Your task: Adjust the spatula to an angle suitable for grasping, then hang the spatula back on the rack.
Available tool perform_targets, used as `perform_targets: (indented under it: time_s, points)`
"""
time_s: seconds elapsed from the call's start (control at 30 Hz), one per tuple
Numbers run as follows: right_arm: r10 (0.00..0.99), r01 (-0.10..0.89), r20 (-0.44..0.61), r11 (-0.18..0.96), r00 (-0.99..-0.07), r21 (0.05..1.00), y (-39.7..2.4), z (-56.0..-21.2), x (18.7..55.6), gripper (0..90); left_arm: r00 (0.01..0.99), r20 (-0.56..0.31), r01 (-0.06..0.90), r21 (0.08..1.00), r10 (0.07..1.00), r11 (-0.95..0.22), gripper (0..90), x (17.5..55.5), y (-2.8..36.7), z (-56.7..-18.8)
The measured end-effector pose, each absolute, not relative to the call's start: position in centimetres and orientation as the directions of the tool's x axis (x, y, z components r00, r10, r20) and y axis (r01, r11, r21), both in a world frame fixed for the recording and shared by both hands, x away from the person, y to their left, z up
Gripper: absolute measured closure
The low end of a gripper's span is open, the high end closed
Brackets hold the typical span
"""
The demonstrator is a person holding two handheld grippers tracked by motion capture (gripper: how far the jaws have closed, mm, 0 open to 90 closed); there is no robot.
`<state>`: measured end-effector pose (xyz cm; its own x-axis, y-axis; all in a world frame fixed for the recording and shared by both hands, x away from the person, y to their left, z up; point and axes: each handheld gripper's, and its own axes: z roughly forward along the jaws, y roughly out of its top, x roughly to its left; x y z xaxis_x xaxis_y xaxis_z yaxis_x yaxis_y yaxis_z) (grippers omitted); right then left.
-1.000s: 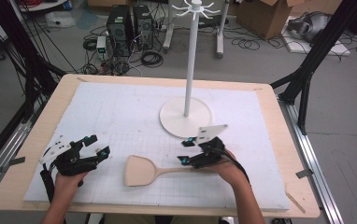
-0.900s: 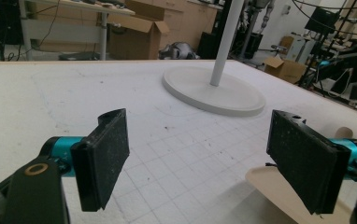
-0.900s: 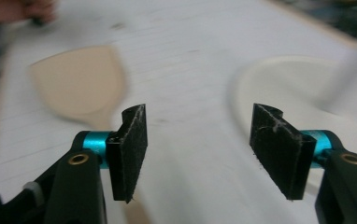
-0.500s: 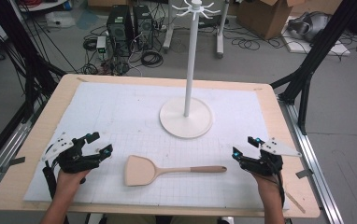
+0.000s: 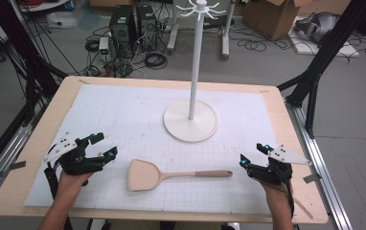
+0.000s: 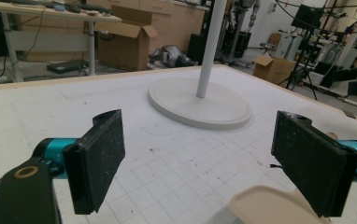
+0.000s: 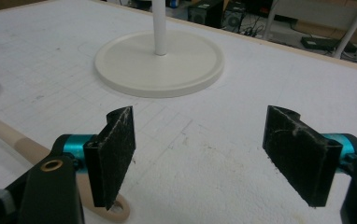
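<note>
A wooden spatula (image 5: 171,175) is lying flat on the white gridded mat (image 5: 123,120) near the front of the table (image 5: 37,143), its blade pointing toward the person's left and its handle running out to the right, ending close to the right gripper (image 5: 254,154). Neither tool is holding it: the left gripper (image 5: 103,145) is resting on the mat just to the left of the blade with its jaws spread wide, and in the left gripper view the rounded edge of the blade is showing low between those jaws, near the pad (image 6: 99,154) but not clasped. The right gripper is sitting just beyond the handle's end, its jaws likewise standing apart with nothing between them; in the right gripper view the handle's looped tip is lying by the lower left pad (image 7: 118,149), whether touching it cannot be told. The white hanging stand (image 5: 190,120) is standing upright behind the spatula, well apart from it, its hooks at the top carrying nothing. Judging from this layout, the work appears to be hanging the spatula on the stand, and it is looking barely begun: the utensil is waiting on the mat, and grasping it, lifting it and threading its loop over a hook all seem to be remaining.
</note>
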<state>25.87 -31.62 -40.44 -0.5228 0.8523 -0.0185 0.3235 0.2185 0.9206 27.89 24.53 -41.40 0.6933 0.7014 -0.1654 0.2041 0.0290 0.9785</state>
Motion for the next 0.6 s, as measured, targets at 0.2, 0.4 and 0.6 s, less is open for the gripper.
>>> perform_targets:
  time_s: [0.2, 0.4, 0.6]
  points:
    - [0.856, 0.322, -0.017, 0.214, -0.517, 0.922, -31.7, -40.3, 25.9, 24.8, 0.711, -0.151, 0.207, 0.978, 0.687, 0.001, 17.5, 28.1, 23.9, -40.9]
    - [0.85, 0.335, -0.007, 0.215, -0.526, 0.917, -31.8, -40.5, 25.8, 24.8, 0.75, -0.131, 0.203, 0.979, 0.648, -0.037, 17.5, 28.7, 22.9, -39.6]
    - [0.845, 0.345, -0.006, 0.226, -0.535, 0.911, -31.5, -40.9, 25.9, 24.9, 0.802, -0.105, 0.216, 0.969, 0.587, -0.122, 18.7, 29.5, 21.0, -38.6]
